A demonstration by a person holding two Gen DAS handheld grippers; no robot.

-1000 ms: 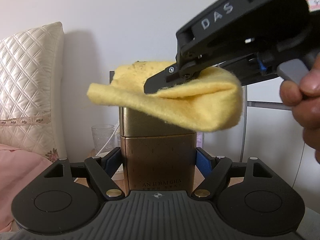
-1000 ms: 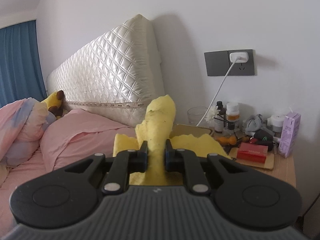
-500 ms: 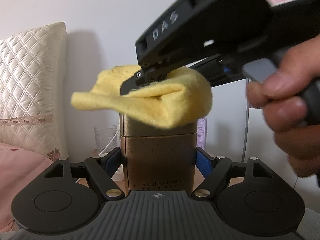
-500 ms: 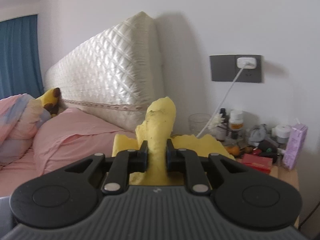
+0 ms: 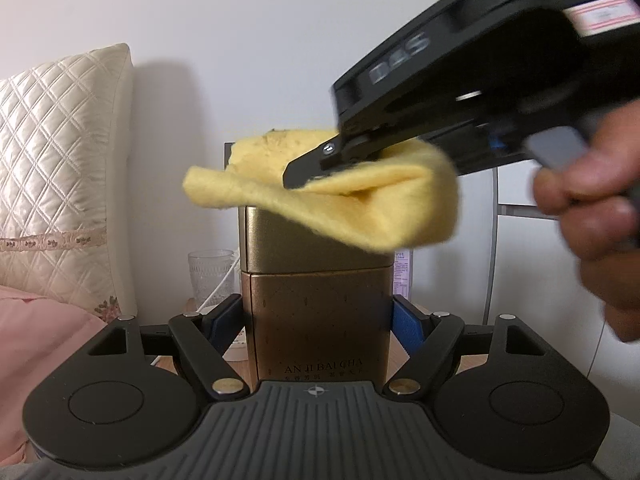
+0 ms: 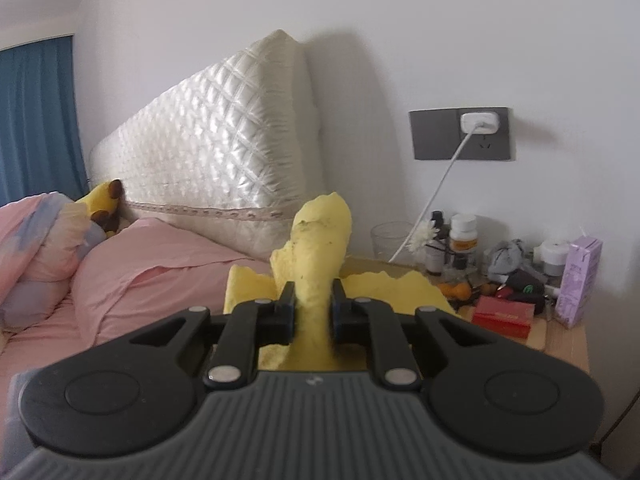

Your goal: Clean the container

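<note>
A tall bronze tin container (image 5: pixel 316 312) with a gold lid stands upright between the blue pads of my left gripper (image 5: pixel 318 316), which is shut on its lower half. My right gripper (image 5: pixel 316 168) comes in from the upper right, shut on a folded yellow cloth (image 5: pixel 360 208) that lies across the lid. In the right wrist view that gripper (image 6: pixel 313 304) pinches the yellow cloth (image 6: pixel 320 240), and a strip of the lid's top (image 6: pixel 372 267) shows past the cloth. A hand (image 5: pixel 592 216) holds the right gripper's handle.
A quilted cream headboard (image 6: pixel 216 148) and pink bedding (image 6: pixel 152 264) fill the left. On the right, a wooden bedside table (image 6: pixel 568 340) carries a glass (image 6: pixel 386 240), bottles, a red box (image 6: pixel 502 314) and a purple carton (image 6: pixel 578 280). A charger cable (image 6: pixel 440 196) hangs from the wall socket.
The right gripper and yellow cloth slid left across the lid half a second ago, then back right to about where they started. The left gripper and container stayed still.
</note>
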